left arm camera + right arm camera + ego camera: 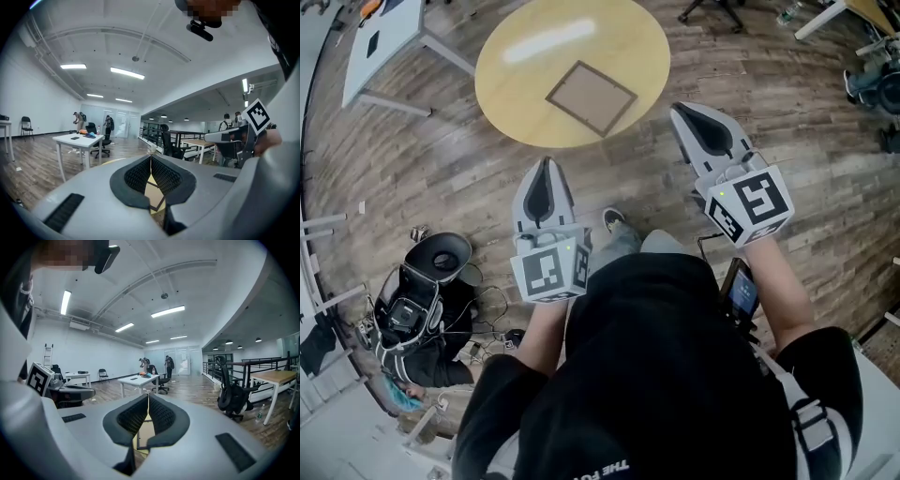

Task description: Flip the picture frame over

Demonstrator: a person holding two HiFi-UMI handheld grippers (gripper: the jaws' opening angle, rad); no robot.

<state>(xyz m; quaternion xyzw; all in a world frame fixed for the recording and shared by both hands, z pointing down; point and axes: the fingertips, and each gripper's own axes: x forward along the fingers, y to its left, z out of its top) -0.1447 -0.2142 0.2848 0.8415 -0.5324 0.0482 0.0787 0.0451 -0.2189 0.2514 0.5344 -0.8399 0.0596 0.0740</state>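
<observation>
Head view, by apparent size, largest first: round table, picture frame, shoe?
1. Round table, by far the largest.
2. Picture frame, lying on the table and covering a small part of its top.
3. Shoe, smallest, though only part of it shows.

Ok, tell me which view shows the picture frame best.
The head view: the whole picture frame lies in plain sight on the round table. Each gripper view catches only a sliver of it through its jaws' gap.

Closed left claw (151, 159), white table (77, 139) beyond
</observation>
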